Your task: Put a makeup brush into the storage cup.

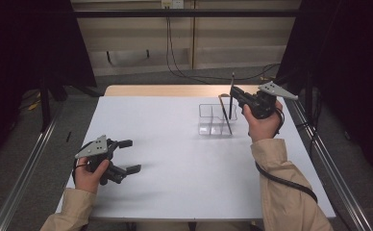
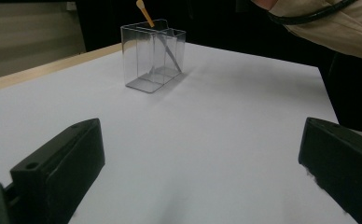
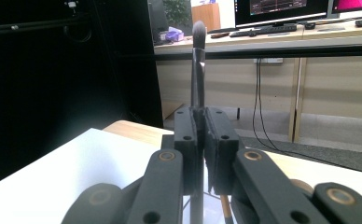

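A clear plastic organiser (image 1: 210,126) with several compartments stands at the back right of the white table (image 1: 184,178). A thin brush with a tan end (image 1: 225,118) leans inside it. My right gripper (image 1: 234,93) hovers just above its far right corner, shut on a dark-handled brush (image 1: 230,109) held upright, lower end dipping into the organiser. In the right gripper view the pads (image 3: 219,135) clamp that brush (image 3: 198,70), bristles up. My left gripper (image 1: 129,156) rests low at the table's front left, open and holding nothing; its view shows the organiser (image 2: 153,56) ahead.
The table's wooden far edge (image 1: 165,90) borders a floor with cables (image 1: 199,77). Metal rails run along both sides (image 1: 26,168). A cable (image 1: 280,180) trails from the right gripper over the person's sleeve.
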A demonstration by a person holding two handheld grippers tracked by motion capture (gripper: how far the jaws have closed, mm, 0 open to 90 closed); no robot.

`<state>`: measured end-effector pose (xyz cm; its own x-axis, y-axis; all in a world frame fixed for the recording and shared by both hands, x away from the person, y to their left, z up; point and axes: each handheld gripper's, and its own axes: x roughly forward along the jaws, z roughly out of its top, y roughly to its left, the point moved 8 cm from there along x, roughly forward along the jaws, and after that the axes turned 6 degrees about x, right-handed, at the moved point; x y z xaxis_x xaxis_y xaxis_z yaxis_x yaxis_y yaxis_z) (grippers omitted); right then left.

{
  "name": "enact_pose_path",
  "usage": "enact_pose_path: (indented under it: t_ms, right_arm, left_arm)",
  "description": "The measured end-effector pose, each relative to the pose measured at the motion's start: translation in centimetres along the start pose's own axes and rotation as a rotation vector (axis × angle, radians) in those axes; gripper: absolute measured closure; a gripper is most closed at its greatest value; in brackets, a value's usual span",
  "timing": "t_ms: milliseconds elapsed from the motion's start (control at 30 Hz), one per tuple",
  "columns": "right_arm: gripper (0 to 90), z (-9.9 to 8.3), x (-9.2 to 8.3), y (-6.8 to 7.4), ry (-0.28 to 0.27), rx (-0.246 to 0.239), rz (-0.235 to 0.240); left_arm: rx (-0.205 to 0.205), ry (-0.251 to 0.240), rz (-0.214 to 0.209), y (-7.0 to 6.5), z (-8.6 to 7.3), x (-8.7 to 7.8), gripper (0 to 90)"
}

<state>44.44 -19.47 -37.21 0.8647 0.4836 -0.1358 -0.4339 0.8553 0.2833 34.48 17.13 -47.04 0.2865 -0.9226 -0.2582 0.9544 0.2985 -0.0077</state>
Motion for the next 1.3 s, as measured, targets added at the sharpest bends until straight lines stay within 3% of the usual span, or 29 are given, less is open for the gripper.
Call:
enact_pose_path:
  t_ms: [1300]
  right_arm:
    - [84.6,-0.1,1.5,-1.3,-0.016,-0.024,-0.038]
  left_arm:
    - [-0.004,-0.001,0.002,0.0,-0.1,-0.1,0.3]
